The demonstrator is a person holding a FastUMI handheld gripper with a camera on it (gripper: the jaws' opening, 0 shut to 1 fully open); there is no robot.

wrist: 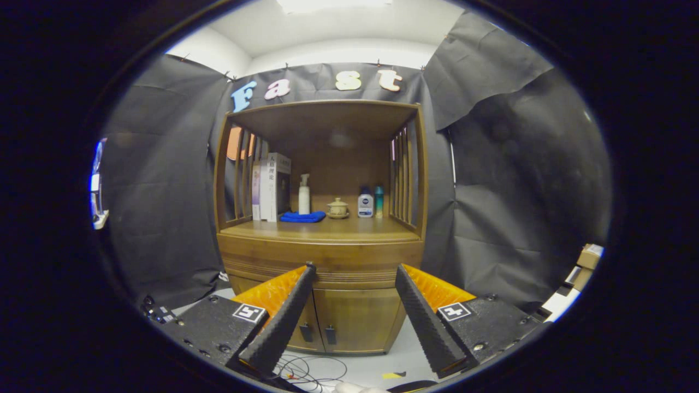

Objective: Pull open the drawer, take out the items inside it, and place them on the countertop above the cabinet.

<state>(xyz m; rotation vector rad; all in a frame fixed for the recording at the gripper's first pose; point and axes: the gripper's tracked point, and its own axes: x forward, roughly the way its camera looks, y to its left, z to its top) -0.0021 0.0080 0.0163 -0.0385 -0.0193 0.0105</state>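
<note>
The gripper [355,267] is released, its two ribbed black fingers [281,322] spread wide and holding nothing, well short of the wooden cabinet [322,256] that stands straight ahead at twelve o'clock. Between the fingertips shows the drawer [355,270], a grooved band under the countertop [322,230], closed. Below it, toward six o'clock, are two cabinet doors [355,319] with dark handles, and loose cables [306,371] lie on the pale floor. On the countertop, from eleven to one o'clock: upright books [271,186], a white pump bottle [304,195] behind a folded blue cloth [302,216], a small lidded cup [337,208], a white-and-blue bottle [365,203] and a teal bottle [378,201].
</note>
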